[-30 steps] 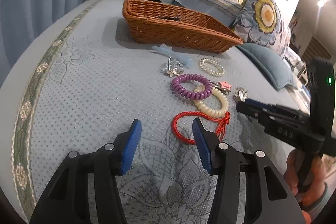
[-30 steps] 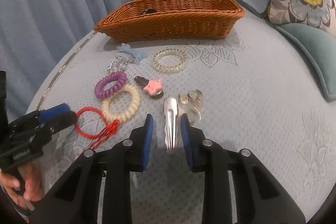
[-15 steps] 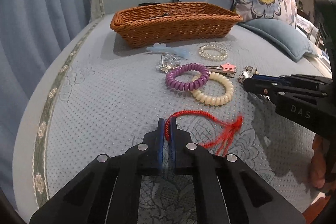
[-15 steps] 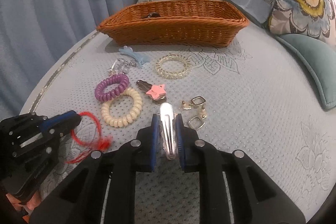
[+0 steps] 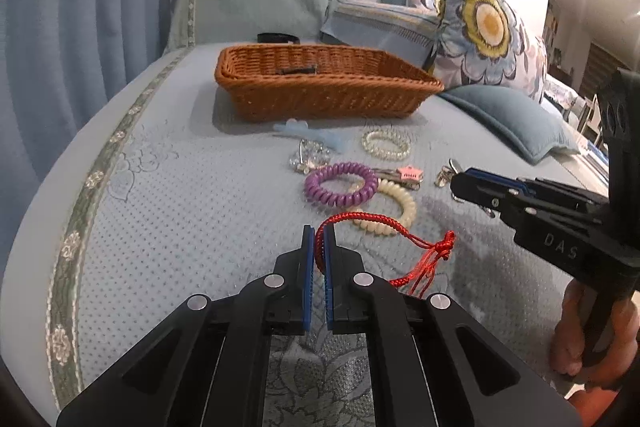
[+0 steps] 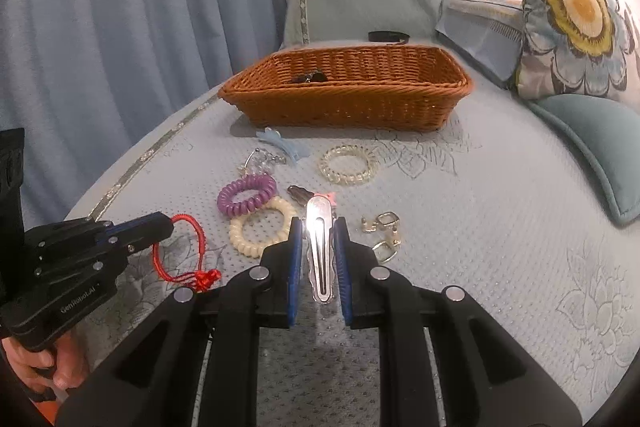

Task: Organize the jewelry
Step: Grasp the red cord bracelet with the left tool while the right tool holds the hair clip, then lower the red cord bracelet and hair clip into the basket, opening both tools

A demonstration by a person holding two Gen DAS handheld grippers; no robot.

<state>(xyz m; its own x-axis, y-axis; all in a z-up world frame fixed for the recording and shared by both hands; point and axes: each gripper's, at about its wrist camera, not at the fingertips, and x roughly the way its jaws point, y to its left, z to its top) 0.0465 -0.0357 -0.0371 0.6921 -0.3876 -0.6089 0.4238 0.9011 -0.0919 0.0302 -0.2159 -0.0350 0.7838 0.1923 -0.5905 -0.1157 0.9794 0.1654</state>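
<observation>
Fingers (image 5: 307, 259) of the left gripper (image 5: 319, 241) are closed on the red cord bracelet (image 5: 372, 223); the silver hair clip (image 6: 319, 251) is clamped by the right gripper (image 6: 319, 227).

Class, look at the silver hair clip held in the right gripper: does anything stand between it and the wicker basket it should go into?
Nothing upright blocks the way. Between the silver hair clip and the wicker basket, only low pieces lie on the bed: the pink star clip and clear bracelet.

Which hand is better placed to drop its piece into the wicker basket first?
Right, slightly. The right gripper holds the silver hair clip lined up with the wicker basket. The left gripper pinches the red cord bracelet, its tassel dangling.
</observation>
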